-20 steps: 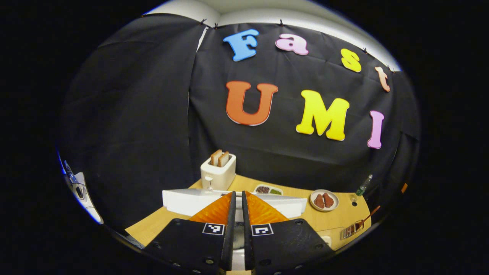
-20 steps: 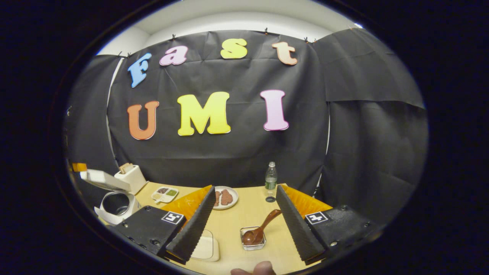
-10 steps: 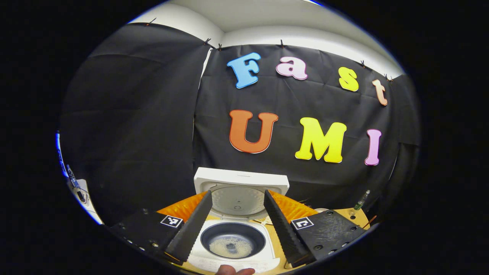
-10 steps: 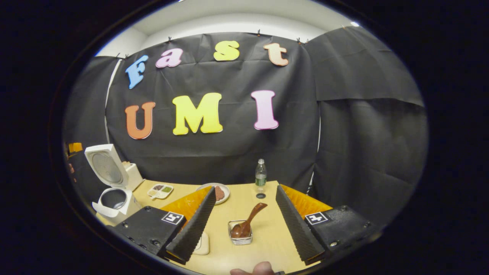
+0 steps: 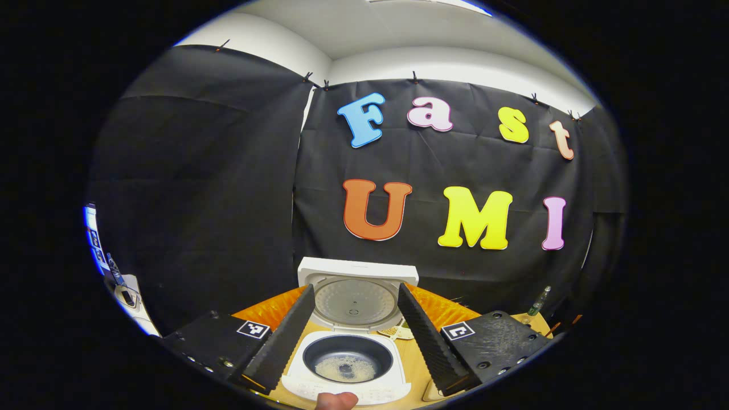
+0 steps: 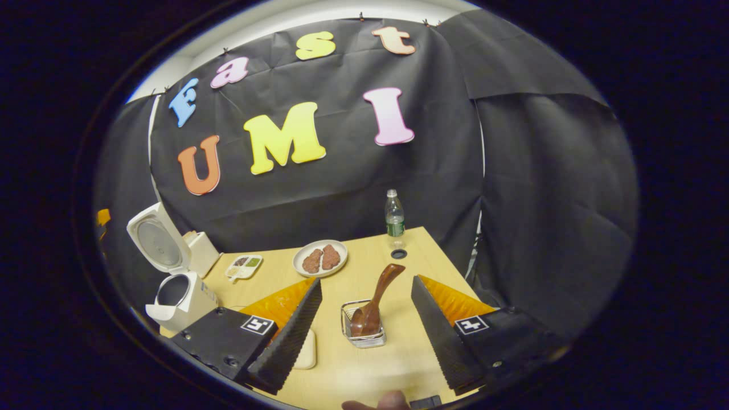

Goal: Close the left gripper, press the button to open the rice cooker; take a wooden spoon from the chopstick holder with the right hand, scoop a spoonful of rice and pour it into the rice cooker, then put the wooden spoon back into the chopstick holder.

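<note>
Left gripper view: the left tongs [image 5: 355, 327] stand wide apart and hold nothing, framing the white rice cooker [image 5: 347, 370] that sits on the wooden worktop [image 5: 418, 370]. The cooker's lid [image 5: 357, 296] is raised upright behind the dark inner pot [image 5: 348, 357], whose bottom carries a thin layer of rice [image 5: 344, 369]. A fingertip [image 5: 337, 400] shows at the lower edge, in front of the cooker's front panel. Right gripper view: the right tongs [image 6: 365, 322] are likewise spread wide and empty, poised above the worktop [image 6: 364, 376] with the wire chopstick holder [image 6: 363, 331] lying between the two fingers. A wooden spoon [image 6: 376, 302] stands in the holder, bowl down, its handle leaning up and away toward the far edge. Neither finger touches the spoon or the holder. To the left, well apart from the holder, the rice cooker [image 6: 182, 293] is seen with its lid [image 6: 152, 245] open. Behind it stands a white toaster [image 6: 202, 253]. Farther along the worktop lie a small divided dish [image 6: 244, 266], a plate with two brown pieces of food [image 6: 320, 257], and an upright plastic bottle [image 6: 393, 215] with its cap [image 6: 398, 254] beside it.
</note>
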`<state>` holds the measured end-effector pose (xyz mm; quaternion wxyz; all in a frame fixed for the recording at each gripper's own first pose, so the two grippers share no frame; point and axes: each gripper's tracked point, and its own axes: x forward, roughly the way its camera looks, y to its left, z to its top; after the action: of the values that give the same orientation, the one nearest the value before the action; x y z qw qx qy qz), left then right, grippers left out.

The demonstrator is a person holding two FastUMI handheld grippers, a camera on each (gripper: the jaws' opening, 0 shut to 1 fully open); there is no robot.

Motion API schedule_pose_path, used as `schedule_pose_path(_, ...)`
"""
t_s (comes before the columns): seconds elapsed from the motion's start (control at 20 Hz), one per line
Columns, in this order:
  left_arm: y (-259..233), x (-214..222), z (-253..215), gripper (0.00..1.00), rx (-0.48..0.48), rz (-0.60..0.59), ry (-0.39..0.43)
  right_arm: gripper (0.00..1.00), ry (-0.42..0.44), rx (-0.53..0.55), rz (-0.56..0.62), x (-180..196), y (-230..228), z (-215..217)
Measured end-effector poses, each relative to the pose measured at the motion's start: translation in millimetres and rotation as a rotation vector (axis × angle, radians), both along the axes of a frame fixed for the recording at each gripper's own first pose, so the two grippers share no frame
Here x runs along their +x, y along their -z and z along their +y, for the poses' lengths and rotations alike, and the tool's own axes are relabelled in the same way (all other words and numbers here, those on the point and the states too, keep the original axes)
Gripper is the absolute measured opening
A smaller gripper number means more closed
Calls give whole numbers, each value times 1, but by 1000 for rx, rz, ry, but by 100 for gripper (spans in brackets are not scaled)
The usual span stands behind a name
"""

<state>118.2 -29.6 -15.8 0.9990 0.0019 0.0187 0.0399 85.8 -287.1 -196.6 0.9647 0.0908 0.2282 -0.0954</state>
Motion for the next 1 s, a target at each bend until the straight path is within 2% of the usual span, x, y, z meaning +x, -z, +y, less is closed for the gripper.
schedule_pose_path(0.45, 19, -7, -21, 94, 26, 84, -13, 97, -3, 182, 148, 71, 106, -27)
schedule_pose_path(0.5, 20, -5, -24, 94, 30, 90, -13, 89, -18, 189, 155, 78, 113, -25)
schedule_pose_path(0.55, 22, -5, -26, 94, 31, 96, -13, 94, -29, 198, 159, 84, 118, -23)
schedule_pose_path(0.6, 24, -5, -28, 94, 32, 103, -16, 93, -26, 206, 164, 90, 124, -24)
schedule_pose_path(0.7, 26, -4, -33, 94, 36, 111, -18, 78, -25, 224, 178, 100, 138, -26)
schedule_pose_path(0.8, 30, -4, -35, 94, 39, 123, -20, 73, -24, 233, 182, 106, 144, -28)
schedule_pose_path(1.0, 36, -6, -35, 94, 51, 141, -25, 31, -29, 247, 177, 113, 148, -26)
